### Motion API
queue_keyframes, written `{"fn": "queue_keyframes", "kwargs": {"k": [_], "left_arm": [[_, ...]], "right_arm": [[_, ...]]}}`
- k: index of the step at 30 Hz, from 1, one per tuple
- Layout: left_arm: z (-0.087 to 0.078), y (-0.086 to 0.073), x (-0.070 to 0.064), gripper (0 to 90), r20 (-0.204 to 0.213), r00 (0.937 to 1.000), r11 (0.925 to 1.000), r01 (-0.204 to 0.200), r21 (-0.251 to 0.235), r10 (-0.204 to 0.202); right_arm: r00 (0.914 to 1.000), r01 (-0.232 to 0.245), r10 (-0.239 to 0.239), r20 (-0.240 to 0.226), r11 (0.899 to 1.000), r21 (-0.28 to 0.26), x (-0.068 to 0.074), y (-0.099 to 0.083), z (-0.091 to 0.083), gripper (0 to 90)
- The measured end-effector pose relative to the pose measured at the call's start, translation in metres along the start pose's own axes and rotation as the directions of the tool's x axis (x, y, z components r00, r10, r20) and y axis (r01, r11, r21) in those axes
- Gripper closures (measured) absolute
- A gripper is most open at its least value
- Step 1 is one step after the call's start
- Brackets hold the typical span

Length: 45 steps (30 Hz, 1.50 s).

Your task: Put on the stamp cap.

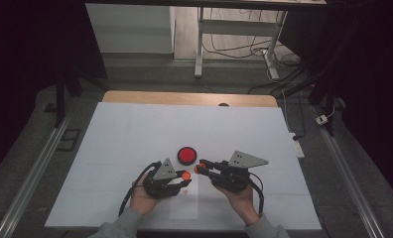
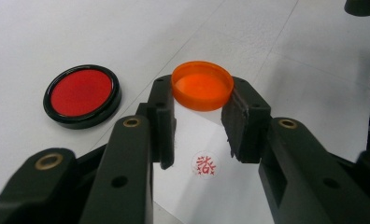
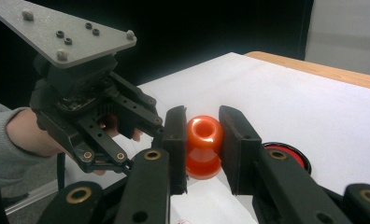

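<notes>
An orange cap [image 2: 202, 85] sits hollow side up between the jaws of my left gripper [image 2: 202, 95], which is shut on it just above the white sheet. Below it, a round red stamp print [image 2: 204, 164] marks the paper. My right gripper [image 3: 202, 128] is shut on an orange stamp body [image 3: 204, 144] held upright. In the high view the left gripper [image 1: 183, 177] and right gripper [image 1: 200, 167] face each other tip to tip, with cap [image 1: 186, 175] and stamp [image 1: 199, 170] a small gap apart. A round red ink pad [image 1: 187, 155] in a black rim lies just beyond them.
A white cover [image 1: 135, 134] spans the table, whose wooden far edge [image 1: 189, 97] shows. A power strip [image 1: 297, 148] lies off the right side. Cables and white desk legs [image 1: 198, 54] stand on the floor beyond. The ink pad [image 2: 82, 95] rests left of the cap.
</notes>
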<state>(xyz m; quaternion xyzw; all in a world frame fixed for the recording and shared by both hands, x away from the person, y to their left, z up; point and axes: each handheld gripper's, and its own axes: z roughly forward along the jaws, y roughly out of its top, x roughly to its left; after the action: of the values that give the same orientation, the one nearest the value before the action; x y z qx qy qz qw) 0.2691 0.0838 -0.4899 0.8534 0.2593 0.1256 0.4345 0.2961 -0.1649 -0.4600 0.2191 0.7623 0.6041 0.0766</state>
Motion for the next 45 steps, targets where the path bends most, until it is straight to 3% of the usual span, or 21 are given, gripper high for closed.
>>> {"fn": "queue_keyframes", "kwargs": {"k": [26, 45], "left_arm": [[0.008, 0.000, -0.004, 65.2, 0.004, 0.9998, 0.9996, -0.017, 0.021, 0.017], [0.006, 0.002, -0.008, 65.2, 0.007, 0.9997, 0.9997, -0.024, 0.006, 0.024]], "right_arm": [[0.9996, 0.002, -0.002, -0.027, 1.000, 0.007, 0.005, -0.002, 0.005, 72.3], [0.9987, 0.013, -0.010, -0.050, 0.999, 0.049, 0.011, -0.007, 0.014, 72.3]]}}
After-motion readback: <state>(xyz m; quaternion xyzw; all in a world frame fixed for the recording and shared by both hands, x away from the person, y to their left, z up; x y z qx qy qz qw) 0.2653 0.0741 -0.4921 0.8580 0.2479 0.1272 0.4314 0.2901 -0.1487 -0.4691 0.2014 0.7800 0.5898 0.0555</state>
